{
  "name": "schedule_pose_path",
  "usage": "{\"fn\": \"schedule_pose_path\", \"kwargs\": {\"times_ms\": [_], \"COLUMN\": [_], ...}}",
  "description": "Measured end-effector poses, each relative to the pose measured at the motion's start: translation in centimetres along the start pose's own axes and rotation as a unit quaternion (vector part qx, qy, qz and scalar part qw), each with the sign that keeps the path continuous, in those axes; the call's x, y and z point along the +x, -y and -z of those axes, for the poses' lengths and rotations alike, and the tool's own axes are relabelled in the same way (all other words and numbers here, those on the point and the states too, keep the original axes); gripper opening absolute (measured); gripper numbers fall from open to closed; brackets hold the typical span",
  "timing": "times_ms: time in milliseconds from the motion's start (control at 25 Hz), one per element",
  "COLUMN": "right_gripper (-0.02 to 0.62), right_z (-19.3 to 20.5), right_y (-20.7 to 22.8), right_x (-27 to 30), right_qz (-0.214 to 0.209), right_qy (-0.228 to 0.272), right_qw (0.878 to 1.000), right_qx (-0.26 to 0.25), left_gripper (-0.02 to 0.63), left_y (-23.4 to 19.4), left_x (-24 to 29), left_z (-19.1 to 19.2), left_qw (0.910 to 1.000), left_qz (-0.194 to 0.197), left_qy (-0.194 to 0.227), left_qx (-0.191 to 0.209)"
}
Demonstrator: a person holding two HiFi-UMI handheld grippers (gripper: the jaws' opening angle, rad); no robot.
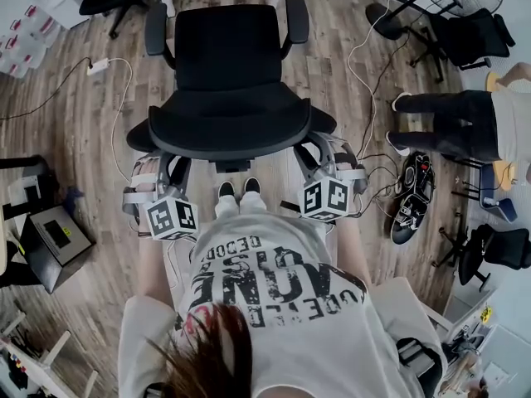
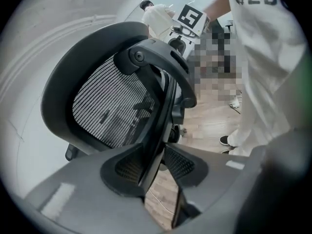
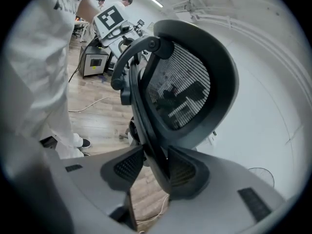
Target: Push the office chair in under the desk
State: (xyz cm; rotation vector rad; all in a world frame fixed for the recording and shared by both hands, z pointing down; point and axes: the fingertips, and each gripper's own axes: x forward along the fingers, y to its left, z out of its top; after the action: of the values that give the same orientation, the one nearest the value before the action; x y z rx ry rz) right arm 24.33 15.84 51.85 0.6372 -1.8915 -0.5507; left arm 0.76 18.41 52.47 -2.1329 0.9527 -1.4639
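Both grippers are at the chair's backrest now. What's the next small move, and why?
Probably a short, even push forward. The left gripper and right gripper each clamp a side edge of the backrest, and the office chair faces away from the person, so equal pressure should roll it straight.

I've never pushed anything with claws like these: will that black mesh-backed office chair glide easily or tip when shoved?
The black mesh-backed office chair probably glides on the smooth wooden floor, though the white cables might snag it. Its backrest rim looks stiff where the left gripper and right gripper clamp it; pushing that high may tilt the chair.
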Motion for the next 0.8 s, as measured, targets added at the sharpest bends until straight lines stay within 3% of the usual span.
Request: {"fn": "schedule_pose_path", "kwargs": {"times_ms": [800], "right_gripper": [0.158], "right_z": [0.22], "right_y": [0.21], "right_x": [0.01], "right_qz": [0.014], "right_qy": [-0.008], "right_qw": [1.0], "right_qx": [0.007], "left_gripper": [0.149], "left_y": [-0.1], "left_x": [0.19], "left_z": [-0.17], "left_qw": [0.9999], "left_qz": [-0.008], "left_qy": [-0.007], "left_qx": [-0.008]}}
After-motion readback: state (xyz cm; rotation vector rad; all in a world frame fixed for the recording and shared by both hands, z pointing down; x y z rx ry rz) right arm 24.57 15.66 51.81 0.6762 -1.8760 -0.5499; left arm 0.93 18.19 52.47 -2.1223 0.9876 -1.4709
